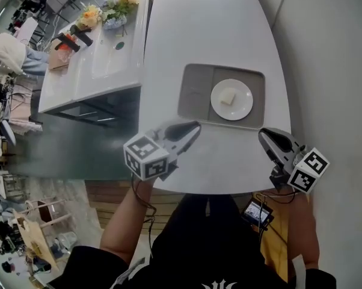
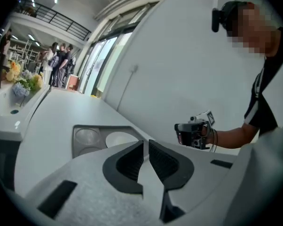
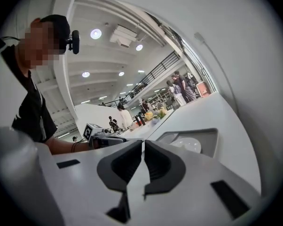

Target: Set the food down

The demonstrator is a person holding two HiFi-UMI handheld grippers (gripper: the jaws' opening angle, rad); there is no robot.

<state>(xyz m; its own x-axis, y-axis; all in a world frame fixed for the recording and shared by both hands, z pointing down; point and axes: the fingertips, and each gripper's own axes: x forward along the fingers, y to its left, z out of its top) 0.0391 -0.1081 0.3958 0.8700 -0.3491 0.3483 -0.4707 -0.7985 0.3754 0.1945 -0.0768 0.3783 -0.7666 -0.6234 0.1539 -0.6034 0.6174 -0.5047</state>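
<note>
A pale block of food (image 1: 228, 97) is seen lying on a white plate (image 1: 245, 108). The plate is set in the wider right section of a grey tray (image 1: 196, 93) at the middle of the white surface (image 1: 211, 29). Flowers (image 1: 118, 6) are placed on a second counter (image 1: 79, 80) at upper left. Low in the frame, the left claw (image 1: 192, 130) and right claw (image 1: 263, 135) are held clear of the tray, each narrowed to a slit with nothing between.

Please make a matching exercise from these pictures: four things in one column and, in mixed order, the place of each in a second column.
1. food
2. plate
3. grey tray
4. flowers

a. on the side counter
b. on the white table
c. on the plate
d. on the grey tray

Pairs: 1-c, 2-d, 3-b, 4-a
</note>
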